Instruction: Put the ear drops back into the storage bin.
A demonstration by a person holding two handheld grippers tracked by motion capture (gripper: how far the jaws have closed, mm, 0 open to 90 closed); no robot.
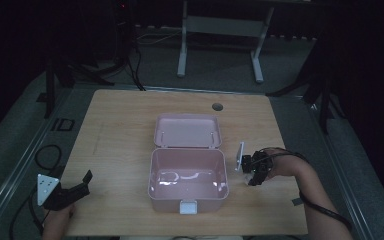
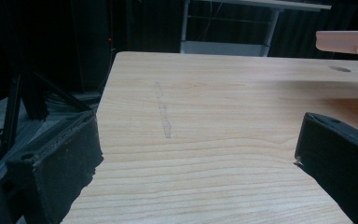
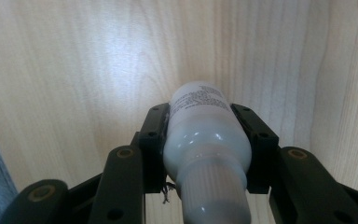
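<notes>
A small white plastic bottle point(image 3: 205, 140), its printed label too blurred to be read, is pinched between the right gripper point(image 3: 207, 135) fingers above the wooden bench point(image 3: 74, 70), while the left gripper point(image 2: 196, 154) fingers are held spread.

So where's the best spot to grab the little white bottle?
Around its round middle, as the right tongs do now: one jaw on each side of the white bottle, coming from the cap end. The sides there are smooth and even; the ribbed cap is narrower.

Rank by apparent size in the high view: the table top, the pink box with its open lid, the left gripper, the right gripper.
1. Table top
2. Pink box with its open lid
3. Left gripper and right gripper: too alike to rank.
</notes>
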